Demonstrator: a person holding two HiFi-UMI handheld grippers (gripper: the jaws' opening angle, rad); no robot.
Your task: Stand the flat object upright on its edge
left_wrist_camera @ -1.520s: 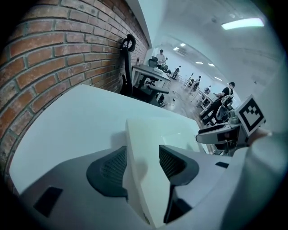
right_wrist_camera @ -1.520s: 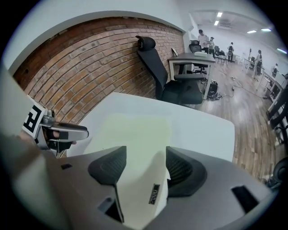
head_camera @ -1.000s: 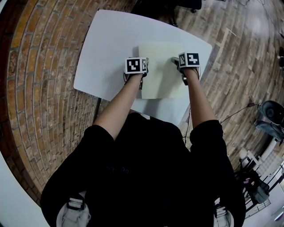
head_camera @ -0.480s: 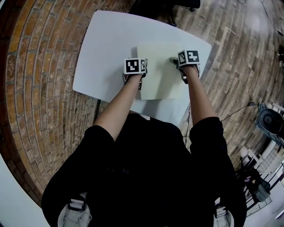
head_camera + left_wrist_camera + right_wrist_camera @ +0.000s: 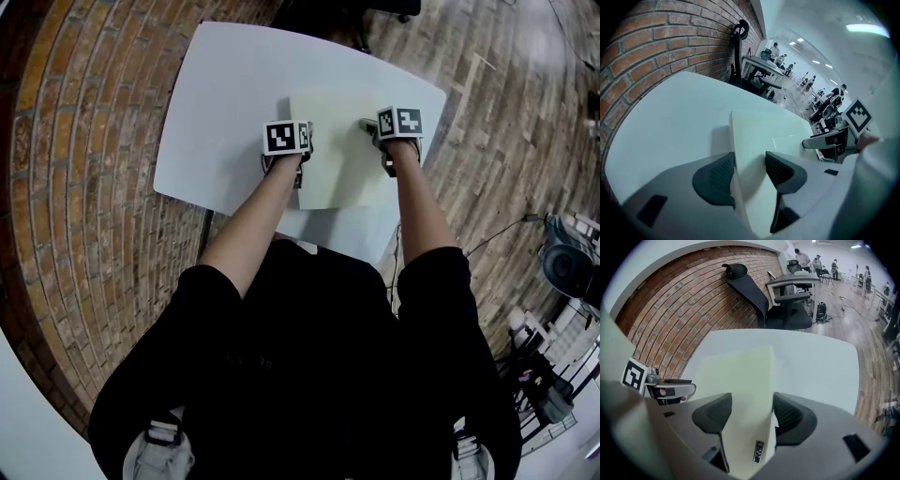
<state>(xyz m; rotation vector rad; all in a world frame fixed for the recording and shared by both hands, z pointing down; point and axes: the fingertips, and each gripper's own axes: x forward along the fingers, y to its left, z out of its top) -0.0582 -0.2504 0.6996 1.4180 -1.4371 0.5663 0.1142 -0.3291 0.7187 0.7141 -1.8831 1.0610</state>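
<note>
The left tool [image 5: 749, 163] straddles the left edge of the pale board [image 5: 342, 155], which lies flat on the white tabletop [image 5: 225, 103]. The right tool [image 5: 752, 404] straddles the board's right edge. Both tools' jaws stand wide, have just been closing, and are not pinching it.

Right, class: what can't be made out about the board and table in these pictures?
- Small dark label on the board: right gripper view, print too small to read.
- Part of the table's near edge: head view, behind the person's arms and torso.
- Board's underside: all views, it lies flat on the table.
</note>
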